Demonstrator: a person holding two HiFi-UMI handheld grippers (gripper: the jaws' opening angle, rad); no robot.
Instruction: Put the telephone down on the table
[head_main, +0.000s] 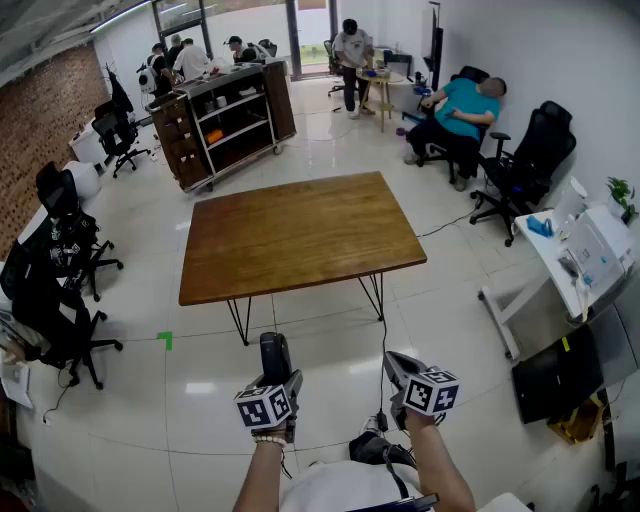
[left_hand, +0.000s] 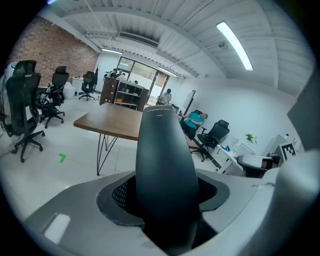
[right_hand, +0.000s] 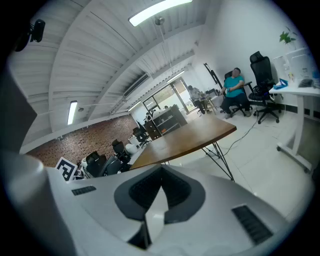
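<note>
The left hand-held gripper (head_main: 272, 385) pinches the black telephone (head_main: 274, 352) by its near end. The telephone's long axis runs along the jaws, its free end pointing away from the person toward the bench (head_main: 300, 235), and it hangs over the floor (head_main: 450, 290), short of the bench's near edge. Just beside it, the right hand-held gripper (head_main: 395, 362) has its jaws pressed together on nothing. Beyond the bench stands a shelf unit (head_main: 225, 120) — and a person in a teal shirt (head_main: 465, 105) sits by the far wall.
</note>
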